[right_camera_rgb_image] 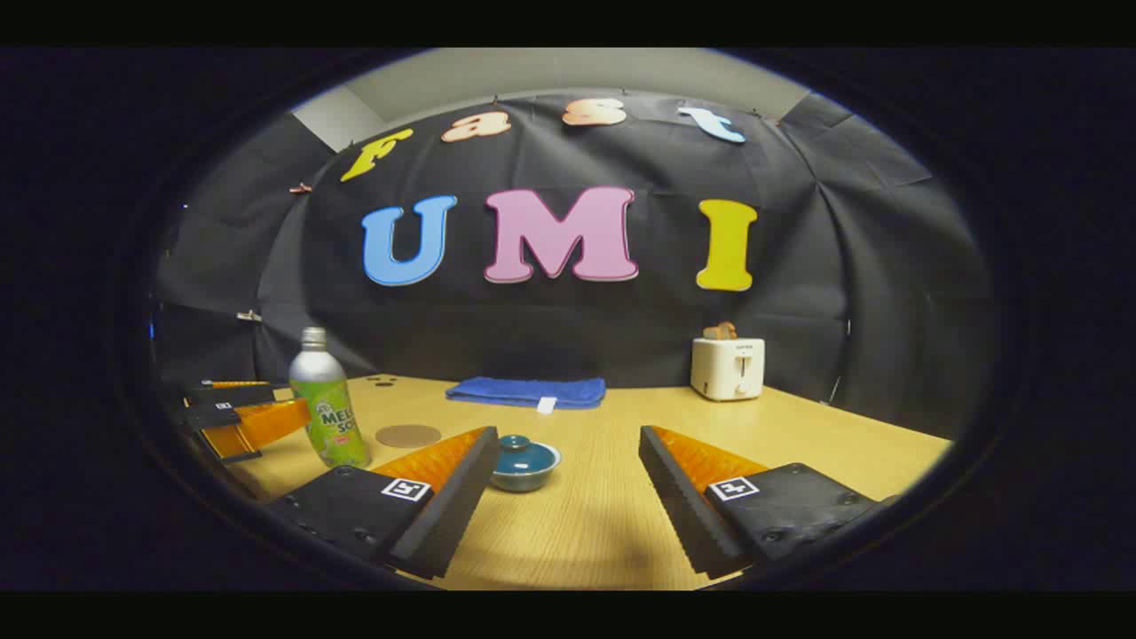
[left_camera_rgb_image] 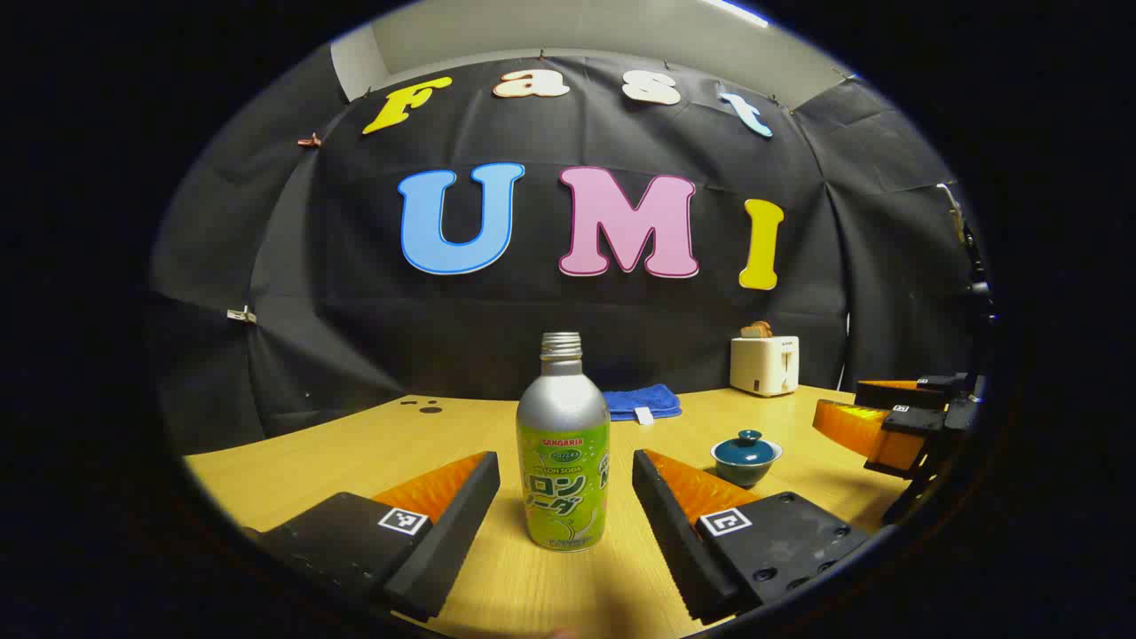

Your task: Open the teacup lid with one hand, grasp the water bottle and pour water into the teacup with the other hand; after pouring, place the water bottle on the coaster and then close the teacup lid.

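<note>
In the left gripper view, the left gripper (left_camera_rgb_image: 564, 497) has its two black, orange-backed fingers spread wide on either side of a silver aluminium water bottle with a lime-green printed label (left_camera_rgb_image: 564, 461). The bottle stands upright on the pale wooden table (left_camera_rgb_image: 293, 461), between the fingers but touching neither; its threaded neck is bare, with no cap on it. Behind it lies a folded blue cloth (left_camera_rgb_image: 641, 401). Right of the bottle, just beyond the right-hand finger, sits a small teal ceramic teacup with a matching knobbed lid (left_camera_rgb_image: 746, 456); the lid is on. Farther back stands a white toaster with a slice of bread in it (left_camera_rgb_image: 764, 365). At the far right edge the right gripper (left_camera_rgb_image: 874, 413) hovers above the table, its jaws apart and holding nothing.

In the right gripper view, the left gripper (right_camera_rgb_image: 240, 410) shows at the far left, its orange fingers flanking the bottle (right_camera_rgb_image: 327, 404). Just right of the bottle a round brown coaster (right_camera_rgb_image: 408, 436) lies flat on the table (right_camera_rgb_image: 843, 444), bare. Next comes the right gripper (right_camera_rgb_image: 568, 497) itself, jaws wide apart and empty. The lidded teacup (right_camera_rgb_image: 524, 461) rests just beside the tip of its left-hand finger, partly hidden by it. The blue cloth (right_camera_rgb_image: 526, 391) lies behind, the toaster (right_camera_rgb_image: 728, 367) to the right by the wall.
</note>
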`<control>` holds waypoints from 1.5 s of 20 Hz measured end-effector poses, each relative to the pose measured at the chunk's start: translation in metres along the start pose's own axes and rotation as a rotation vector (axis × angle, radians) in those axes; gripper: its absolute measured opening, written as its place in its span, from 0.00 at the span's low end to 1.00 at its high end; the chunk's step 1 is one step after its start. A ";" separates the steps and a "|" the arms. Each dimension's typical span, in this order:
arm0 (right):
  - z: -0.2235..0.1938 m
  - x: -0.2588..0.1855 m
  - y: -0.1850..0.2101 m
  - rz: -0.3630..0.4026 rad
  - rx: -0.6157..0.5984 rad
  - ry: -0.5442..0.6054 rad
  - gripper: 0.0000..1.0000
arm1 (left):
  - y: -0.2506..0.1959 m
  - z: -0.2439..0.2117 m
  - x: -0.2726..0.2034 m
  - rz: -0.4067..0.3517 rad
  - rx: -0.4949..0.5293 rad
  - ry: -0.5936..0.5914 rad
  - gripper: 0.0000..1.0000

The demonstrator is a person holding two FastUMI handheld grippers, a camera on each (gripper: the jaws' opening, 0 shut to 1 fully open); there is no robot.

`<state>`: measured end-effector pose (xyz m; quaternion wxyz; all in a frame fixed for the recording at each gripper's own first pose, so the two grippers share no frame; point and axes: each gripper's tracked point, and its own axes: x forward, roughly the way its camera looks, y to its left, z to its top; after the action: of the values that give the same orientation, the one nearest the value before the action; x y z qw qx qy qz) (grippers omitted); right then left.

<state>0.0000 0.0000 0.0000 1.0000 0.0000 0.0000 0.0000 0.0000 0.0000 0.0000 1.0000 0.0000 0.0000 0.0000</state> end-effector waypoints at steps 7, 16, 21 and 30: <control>0.003 0.002 0.001 0.019 -0.006 -0.031 0.98 | 0.011 -0.008 0.004 0.053 -0.003 0.042 0.95; 0.001 0.009 0.008 0.046 -0.007 -0.038 0.98 | 0.009 -0.007 0.008 0.052 -0.001 0.044 0.95; 0.000 0.010 0.008 0.045 -0.008 -0.039 0.98 | 0.009 -0.008 0.009 0.052 -0.001 0.044 0.95; -0.001 0.011 0.008 0.038 -0.008 -0.041 0.98 | 0.008 -0.008 0.008 0.053 -0.001 0.046 0.95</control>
<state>0.0113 0.0078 -0.0006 0.9996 -0.0040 -0.0206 0.0190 0.0084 0.0079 -0.0078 0.9994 -0.0004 0.0230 0.0264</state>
